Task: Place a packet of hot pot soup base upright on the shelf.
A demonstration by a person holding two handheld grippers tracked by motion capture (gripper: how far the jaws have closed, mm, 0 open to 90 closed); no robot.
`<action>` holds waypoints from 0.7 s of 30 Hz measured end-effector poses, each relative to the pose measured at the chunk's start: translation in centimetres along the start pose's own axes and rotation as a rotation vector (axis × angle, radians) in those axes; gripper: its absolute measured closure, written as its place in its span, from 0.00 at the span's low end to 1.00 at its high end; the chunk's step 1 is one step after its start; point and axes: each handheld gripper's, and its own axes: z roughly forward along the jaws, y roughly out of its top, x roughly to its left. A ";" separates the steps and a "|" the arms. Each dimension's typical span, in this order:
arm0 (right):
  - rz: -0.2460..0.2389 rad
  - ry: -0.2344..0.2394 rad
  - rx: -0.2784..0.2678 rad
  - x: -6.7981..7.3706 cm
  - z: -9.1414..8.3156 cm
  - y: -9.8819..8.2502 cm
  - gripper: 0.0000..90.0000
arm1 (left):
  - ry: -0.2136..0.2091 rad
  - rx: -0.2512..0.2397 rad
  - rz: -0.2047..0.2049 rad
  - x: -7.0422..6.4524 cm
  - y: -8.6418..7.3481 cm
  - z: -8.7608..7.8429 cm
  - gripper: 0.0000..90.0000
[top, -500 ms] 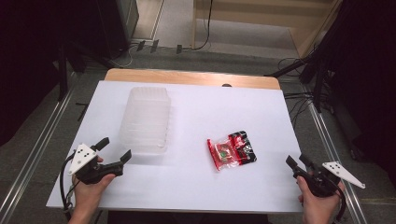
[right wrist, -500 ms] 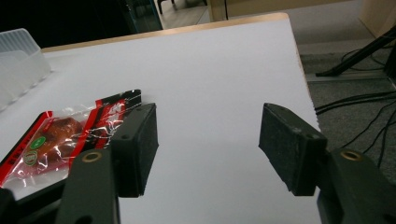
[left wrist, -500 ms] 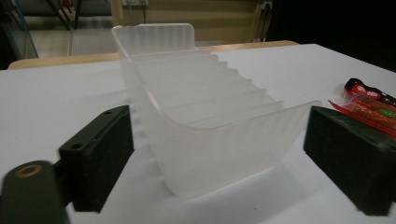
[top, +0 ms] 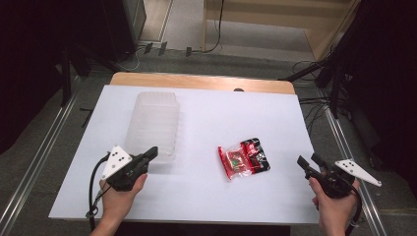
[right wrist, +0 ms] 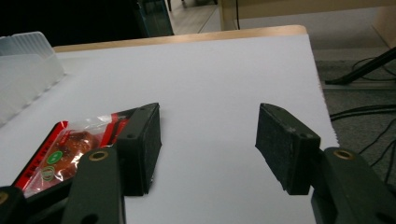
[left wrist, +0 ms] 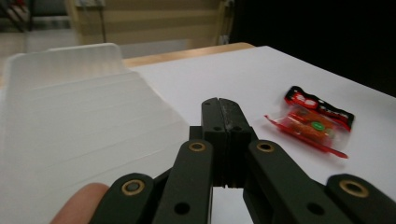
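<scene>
Lower left of the high view: left gripper (top: 150, 153), fingers pressed together on nothing, tips just at the near end of the clear plastic tray (top: 152, 123). Lower right: right gripper (top: 309, 161), fingers apart and empty, near the red snack packet (top: 244, 158) lying flat at table (top: 206, 196) centre. Packet looks light, crinkly, slippery; best pinched by its sealed edge.

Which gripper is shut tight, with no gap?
The left gripper, beside the clear plastic tray. Its jaws press together, while the right gripper stands open with nothing between.
</scene>
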 end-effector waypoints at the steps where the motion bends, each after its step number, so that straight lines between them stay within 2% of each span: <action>1: 0.010 0.008 0.005 0.1 0.1 0.0 0.46 | -0.011 0.005 0.003 -0.3 0.0 0.4 1.00; 5: 0.008 0.035 0.027 0.3 0.8 0.1 0.46 | -0.071 0.033 0.035 -2.0 0.2 2.6 1.00; 8: 0.010 0.057 0.070 0.7 1.3 0.1 0.48 | -0.103 0.055 0.047 -3.3 0.3 4.4 1.00; 11: 0.003 0.051 0.102 1.2 1.8 0.2 0.50 | -0.140 0.084 0.048 -4.6 0.1 6.2 1.00; 16: -0.012 0.051 0.114 1.9 2.3 0.0 0.49 | -0.187 0.116 0.035 -6.4 -0.5 8.9 1.00; 21: -0.028 0.056 0.118 2.0 2.7 -0.2 0.49 | -0.225 0.146 0.016 -7.5 -0.8 11.2 1.00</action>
